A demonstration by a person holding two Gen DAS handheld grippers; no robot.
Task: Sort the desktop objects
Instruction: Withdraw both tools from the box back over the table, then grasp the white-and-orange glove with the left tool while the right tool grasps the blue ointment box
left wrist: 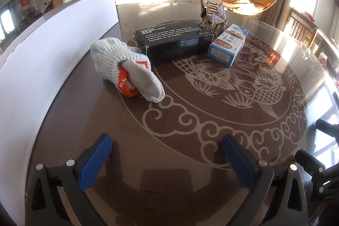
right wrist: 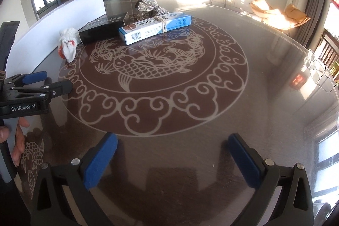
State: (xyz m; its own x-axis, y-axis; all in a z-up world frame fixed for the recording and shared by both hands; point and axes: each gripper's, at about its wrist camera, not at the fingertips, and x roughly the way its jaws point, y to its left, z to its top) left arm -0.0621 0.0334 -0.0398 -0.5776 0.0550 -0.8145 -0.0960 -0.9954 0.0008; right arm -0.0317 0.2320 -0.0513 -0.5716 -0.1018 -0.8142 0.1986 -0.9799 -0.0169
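A balled white knit glove with orange trim (left wrist: 129, 72) lies on the round dark table (left wrist: 190, 120), left of centre. Behind it lies a black box (left wrist: 173, 40), and to its right a blue and white box with a rubber band (left wrist: 228, 43). A glittery silver ornament (left wrist: 211, 14) stands behind them. My left gripper (left wrist: 167, 147) is open and empty, hovering well in front of the glove. My right gripper (right wrist: 172, 147) is open and empty over the table's near side. The right wrist view shows the glove (right wrist: 67, 46), black box (right wrist: 101, 30), blue box (right wrist: 154, 28), ornament (right wrist: 148, 4) and left gripper (right wrist: 40, 79).
A long white panel (left wrist: 53, 46) stands along the table's left edge. The table bears a fish and cloud pattern (right wrist: 148, 65). A clear glass item (right wrist: 320, 71) sits at the table's right rim. Chairs and a TV stand beyond.
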